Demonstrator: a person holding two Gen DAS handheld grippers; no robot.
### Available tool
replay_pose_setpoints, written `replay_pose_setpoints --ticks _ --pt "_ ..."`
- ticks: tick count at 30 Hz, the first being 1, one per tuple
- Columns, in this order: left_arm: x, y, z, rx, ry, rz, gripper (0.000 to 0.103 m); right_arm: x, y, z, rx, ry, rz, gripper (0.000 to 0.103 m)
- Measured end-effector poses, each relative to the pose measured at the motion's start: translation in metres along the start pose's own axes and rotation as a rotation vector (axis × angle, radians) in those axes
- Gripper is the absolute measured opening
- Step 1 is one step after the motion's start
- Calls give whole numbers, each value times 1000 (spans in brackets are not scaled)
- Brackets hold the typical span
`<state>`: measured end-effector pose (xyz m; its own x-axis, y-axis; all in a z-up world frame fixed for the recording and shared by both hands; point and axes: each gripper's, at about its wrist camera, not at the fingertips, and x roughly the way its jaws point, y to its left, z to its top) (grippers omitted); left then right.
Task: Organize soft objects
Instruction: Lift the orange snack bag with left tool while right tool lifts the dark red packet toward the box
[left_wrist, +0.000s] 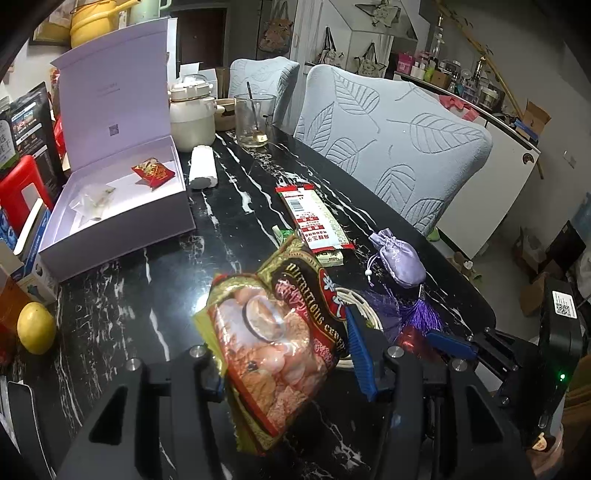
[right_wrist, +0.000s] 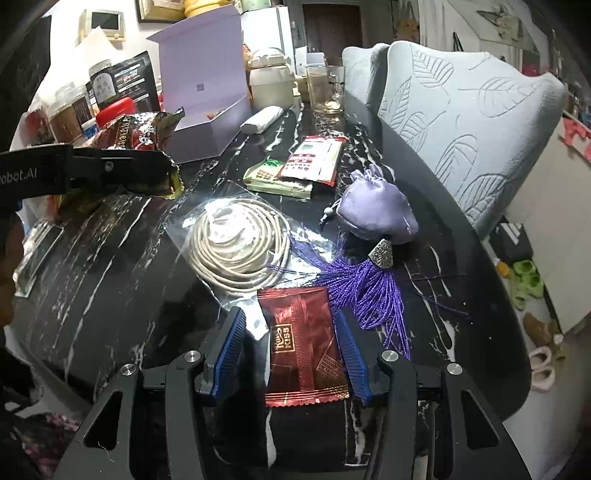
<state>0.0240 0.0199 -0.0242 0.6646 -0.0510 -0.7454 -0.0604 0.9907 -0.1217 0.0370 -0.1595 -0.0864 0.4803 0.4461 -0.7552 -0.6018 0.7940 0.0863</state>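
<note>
In the left wrist view my left gripper (left_wrist: 286, 354) is shut on a red and gold cereal packet (left_wrist: 273, 343), held above the black marble table (left_wrist: 140, 288). The right wrist view shows my right gripper (right_wrist: 290, 325) standing open around a red KISS wrapper (right_wrist: 303, 350) that lies flat on the table; a gap shows at the left pad. Beyond it lie a coiled cord in a clear bag (right_wrist: 240, 243), a purple tassel (right_wrist: 369, 291), a lavender pouch (right_wrist: 373, 214) and flat sachets (right_wrist: 314, 158). An open lilac box (left_wrist: 110, 206) holds a small red packet (left_wrist: 153, 171).
A glass with a spoon (left_wrist: 255, 118), a cream pot (left_wrist: 192, 122) and a white roll (left_wrist: 202, 166) stand behind the box. A lemon (left_wrist: 35, 326) and boxes crowd the left edge. Two leaf-patterned chairs (left_wrist: 399, 147) line the table's far side.
</note>
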Motion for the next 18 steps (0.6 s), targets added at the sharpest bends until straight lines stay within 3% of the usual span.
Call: replay_pose_setpoints --ticks 13,18 --pt "-5 3 -4 -9 -1 -4 51 -22 13 -25 34 -4 87 51" --pt "-7 5 -6 -8 -4 5 51 -17 13 -20 78 -13 30 51"
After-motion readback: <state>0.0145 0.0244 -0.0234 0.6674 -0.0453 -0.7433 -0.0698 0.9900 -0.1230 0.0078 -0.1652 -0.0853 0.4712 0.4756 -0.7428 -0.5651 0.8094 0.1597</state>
